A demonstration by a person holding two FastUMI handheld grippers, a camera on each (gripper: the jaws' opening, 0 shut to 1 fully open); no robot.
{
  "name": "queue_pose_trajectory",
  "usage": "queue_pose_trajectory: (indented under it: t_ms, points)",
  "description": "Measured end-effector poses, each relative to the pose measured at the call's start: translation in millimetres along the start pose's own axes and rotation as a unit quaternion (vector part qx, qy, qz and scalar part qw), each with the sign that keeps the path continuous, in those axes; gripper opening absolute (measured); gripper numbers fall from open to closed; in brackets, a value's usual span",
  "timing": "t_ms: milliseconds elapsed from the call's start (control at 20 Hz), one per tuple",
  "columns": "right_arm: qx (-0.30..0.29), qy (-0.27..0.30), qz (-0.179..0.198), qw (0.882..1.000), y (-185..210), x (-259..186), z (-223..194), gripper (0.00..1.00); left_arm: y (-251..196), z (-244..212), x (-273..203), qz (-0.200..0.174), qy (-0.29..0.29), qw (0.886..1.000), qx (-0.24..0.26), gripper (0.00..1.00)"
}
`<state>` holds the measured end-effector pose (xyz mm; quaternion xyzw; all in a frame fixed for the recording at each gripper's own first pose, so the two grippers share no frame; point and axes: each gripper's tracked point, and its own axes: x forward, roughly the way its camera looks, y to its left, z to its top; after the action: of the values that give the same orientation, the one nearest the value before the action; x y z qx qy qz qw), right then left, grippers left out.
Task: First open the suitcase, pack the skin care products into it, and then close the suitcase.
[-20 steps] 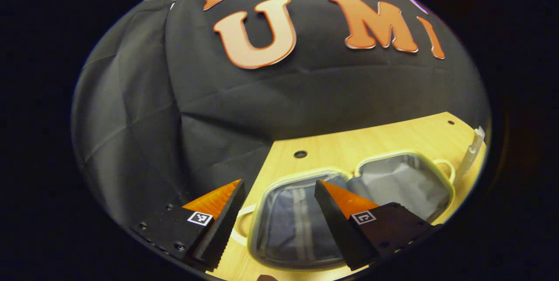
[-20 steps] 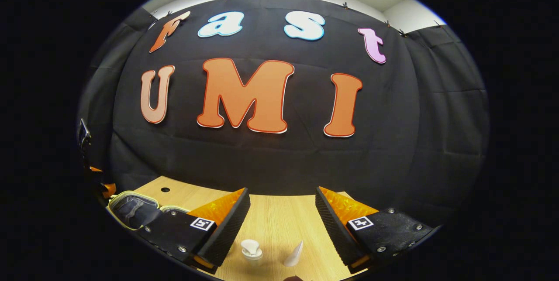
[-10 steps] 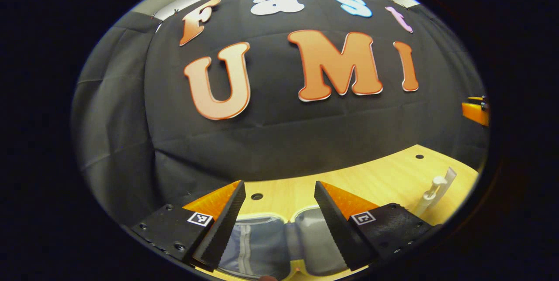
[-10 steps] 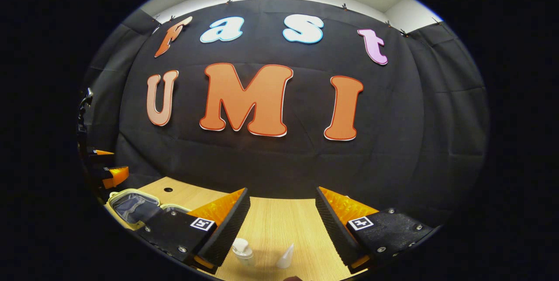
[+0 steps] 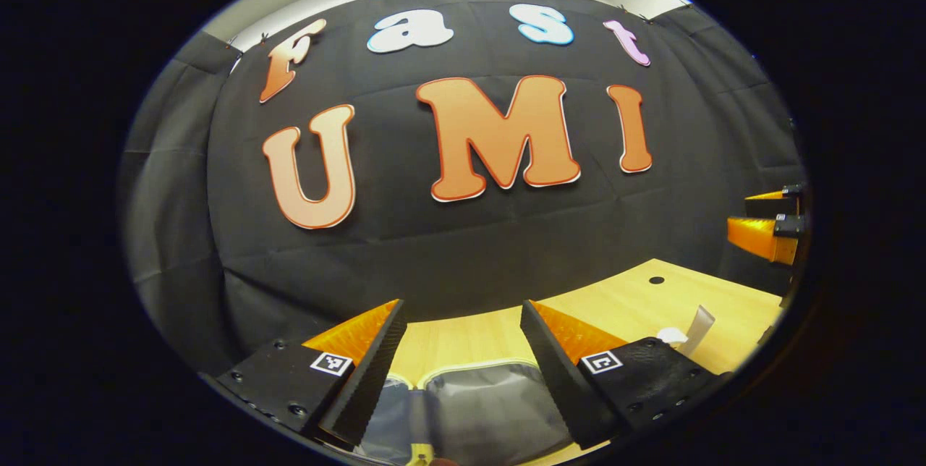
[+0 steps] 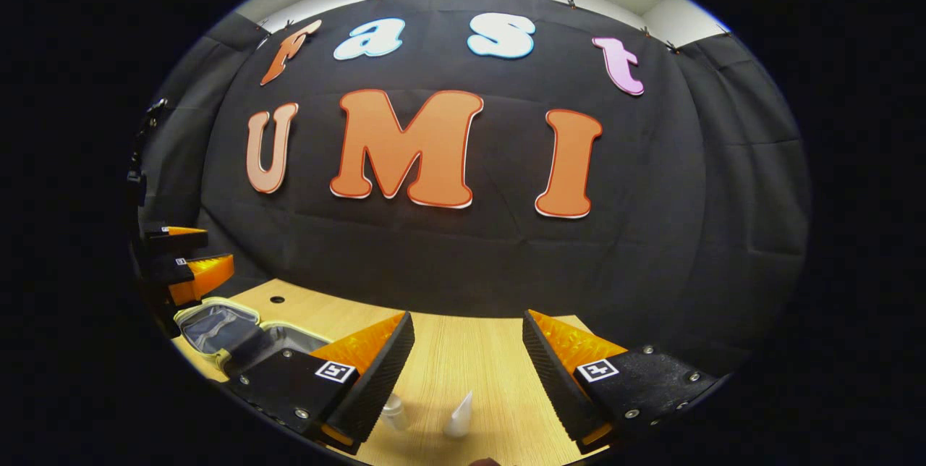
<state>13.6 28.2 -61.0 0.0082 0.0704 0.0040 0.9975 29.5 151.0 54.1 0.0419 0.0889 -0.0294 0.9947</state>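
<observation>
1 open suitcase (image 6: 217,325), 2 skincare items (image 6: 460,417)

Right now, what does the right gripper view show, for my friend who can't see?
The right gripper hangs open over a light wooden table, above a small white bottle and a white tube. At the left lies an open grey suitcase, with the left gripper above it.

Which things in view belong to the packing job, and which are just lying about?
Belongs to the job:
- open grey-lined soft suitcase with pale yellow rim
- small white pump bottle
- white tapered squeeze tube
- left hand-held gripper, open above the suitcase
- right hand-held gripper, open over the two products

Just there:
- light wooden table with round holes
</observation>
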Motion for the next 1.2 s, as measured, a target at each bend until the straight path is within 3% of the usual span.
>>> queue_pose_trajectory:
  t_ms: [350, 950, 1200]
  points:
    - [-0.003, 0.045, 0.024, 0.999, -0.6, 1.4, -46.7, 0.96, -82.1, -24.2, -0.7, -0.070, 0.026, 0.997, -0.020, 1.00]
    - [-0.028, 0.085, 0.067, 0.994, -11.7, 19.2, -122.7, 0.96, -181.7, -102.9, 7.7, -0.122, 0.087, 0.988, -0.042, 0.99]
    - [-0.024, 0.082, 0.063, 0.994, -24.5, 23.1, -134.3, 0.96, -217.0, -144.4, 11.8, -0.157, 0.106, 0.982, -0.024, 0.99]
